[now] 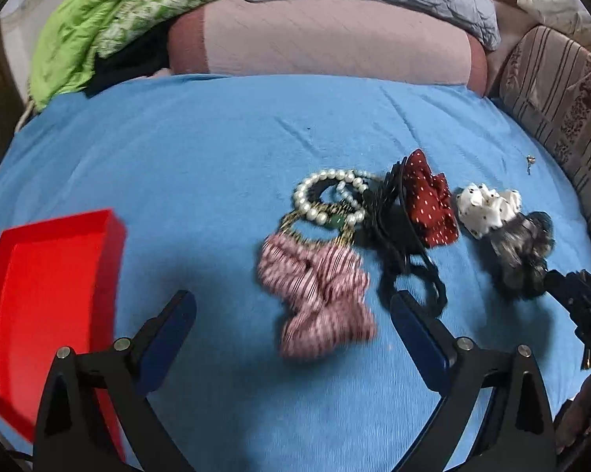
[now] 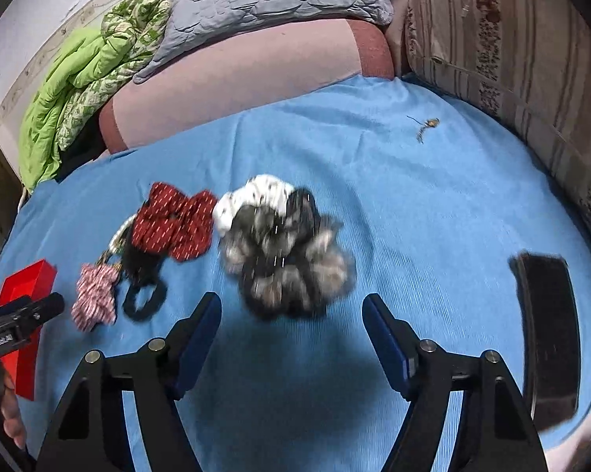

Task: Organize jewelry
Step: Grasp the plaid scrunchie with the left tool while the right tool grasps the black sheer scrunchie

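Seemingly, scrunchie (image 2: 283, 251) beyond open jaws

Red tray (image 1: 55, 259), blue sheet (image 1: 217, 149), pink-striped scrunchie (image 1: 319, 295), red white-dotted scrunchie (image 1: 429, 204)

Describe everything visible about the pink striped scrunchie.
The pink striped scrunchie is gathered fabric, pink with thin white stripes, bunched and crumpled into folds. It lies flat on the blue bedspread, nearest the left gripper of the pile. Its far edge meets a beaded bracelet; a black hair tie lies alongside. No gripper touches it.
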`<state>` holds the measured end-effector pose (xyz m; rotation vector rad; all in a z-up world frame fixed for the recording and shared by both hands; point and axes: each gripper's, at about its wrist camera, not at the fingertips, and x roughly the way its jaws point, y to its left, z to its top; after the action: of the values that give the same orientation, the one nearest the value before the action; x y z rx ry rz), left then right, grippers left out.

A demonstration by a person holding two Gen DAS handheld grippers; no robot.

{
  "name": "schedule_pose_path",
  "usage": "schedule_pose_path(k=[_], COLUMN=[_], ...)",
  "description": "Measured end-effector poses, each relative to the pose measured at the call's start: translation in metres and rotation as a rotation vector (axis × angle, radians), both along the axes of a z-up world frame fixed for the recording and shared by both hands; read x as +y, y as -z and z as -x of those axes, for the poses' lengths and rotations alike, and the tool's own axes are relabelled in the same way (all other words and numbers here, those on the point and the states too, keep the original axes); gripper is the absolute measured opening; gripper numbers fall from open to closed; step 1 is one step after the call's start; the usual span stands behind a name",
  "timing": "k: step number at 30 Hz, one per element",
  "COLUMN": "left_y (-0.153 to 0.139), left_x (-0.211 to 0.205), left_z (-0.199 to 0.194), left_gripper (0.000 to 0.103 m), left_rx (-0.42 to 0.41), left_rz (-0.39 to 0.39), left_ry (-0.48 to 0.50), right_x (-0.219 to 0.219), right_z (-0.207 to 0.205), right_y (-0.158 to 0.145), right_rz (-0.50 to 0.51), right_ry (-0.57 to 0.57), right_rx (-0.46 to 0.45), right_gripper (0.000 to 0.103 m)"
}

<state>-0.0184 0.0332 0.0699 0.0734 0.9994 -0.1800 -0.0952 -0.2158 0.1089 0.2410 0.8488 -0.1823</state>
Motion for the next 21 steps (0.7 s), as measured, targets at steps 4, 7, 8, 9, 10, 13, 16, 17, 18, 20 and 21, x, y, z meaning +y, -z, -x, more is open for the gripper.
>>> schedule_pose_path(k=[4, 7, 8, 9, 10, 13, 16, 17, 18, 20, 21], left_y=[0.021, 0.038, 0.041, 0.040, 0.038, 0.026, 0.010, 0.005, -0.003, -0.015, -0.021], left_x=[-0.011, -0.015, -0.016, -0.017, -0.018, -0.016, -0.010, -0.008, -0.003, 0.007, 0.013], left_z=[-0.025, -0.033, -0.033, -0.032, -0.030, -0.018, 0.003, 0.009, 0.019, 0.034, 0.041], left_gripper=[0.077, 0.028, 0.022, 0.017, 0.015, 0.013, 0.013, 0.013, 0.013, 0.013, 0.013], left_rx=[0.057, 0.118, 0.123, 0.109, 0.101, 0.088, 0.075, 0.070, 0.061, 0.049, 0.043], left_rz=[-0.004, 0.006, 0.011, 0.008, 0.011, 0.035, 0.080, 0.089, 0.103, 0.124, 0.134], left_ry=[0.017, 0.034, 0.039, 0.040, 0.048, 0.064, 0.077, 0.079, 0.081, 0.077, 0.073], right_x=[-0.002, 0.001, 0.002, 0.004, 0.004, 0.005, 0.006, 0.007, 0.008, 0.012, 0.014], right_z=[-0.023, -0.034, -0.034, -0.035, -0.035, -0.027, -0.016, -0.010, -0.006, 0.006, 0.011], right_y=[0.012, 0.020, 0.021, 0.021, 0.021, 0.013, 0.006, 0.001, -0.002, -0.009, -0.012], right_rz=[0.005, 0.006, 0.007, 0.010, 0.008, -0.016, -0.045, -0.056, -0.062, -0.079, -0.083], right_ry=[-0.010, -0.026, -0.030, -0.035, -0.037, -0.043, -0.043, -0.044, -0.046, -0.051, -0.054], right_rx=[0.026, 0.043, 0.045, 0.043, 0.039, 0.018, 0.006, -0.001, -0.006, -0.015, -0.018], right_gripper=[0.076, 0.049, 0.043, 0.032, 0.023, 0.012, 0.010, 0.009, 0.009, 0.009, 0.009])
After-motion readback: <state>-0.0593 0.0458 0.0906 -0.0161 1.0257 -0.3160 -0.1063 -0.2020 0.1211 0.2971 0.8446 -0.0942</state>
